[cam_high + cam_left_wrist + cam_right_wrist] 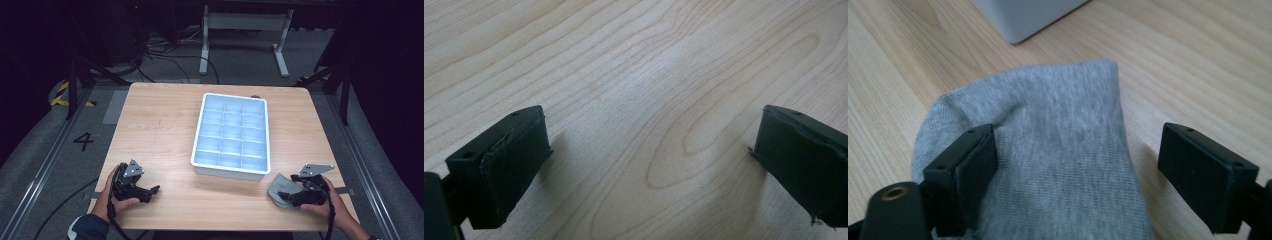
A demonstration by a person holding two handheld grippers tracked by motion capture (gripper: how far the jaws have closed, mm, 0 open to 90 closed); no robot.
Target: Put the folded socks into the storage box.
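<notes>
Right gripper view: grey sock (pixel 1068 155) lengthwise between spread right gripper (pixel 1075 172) jaws, rounded end toward white tray (pixel 1023 15).

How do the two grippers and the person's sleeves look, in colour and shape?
Both the left gripper and the right gripper are black, with two blocky padded jaws with small screw holes. Each carries a grey three-cornered plate on top and trails a black cable. A dark blue sleeve with a light cuff edge covers the left forearm.
</notes>
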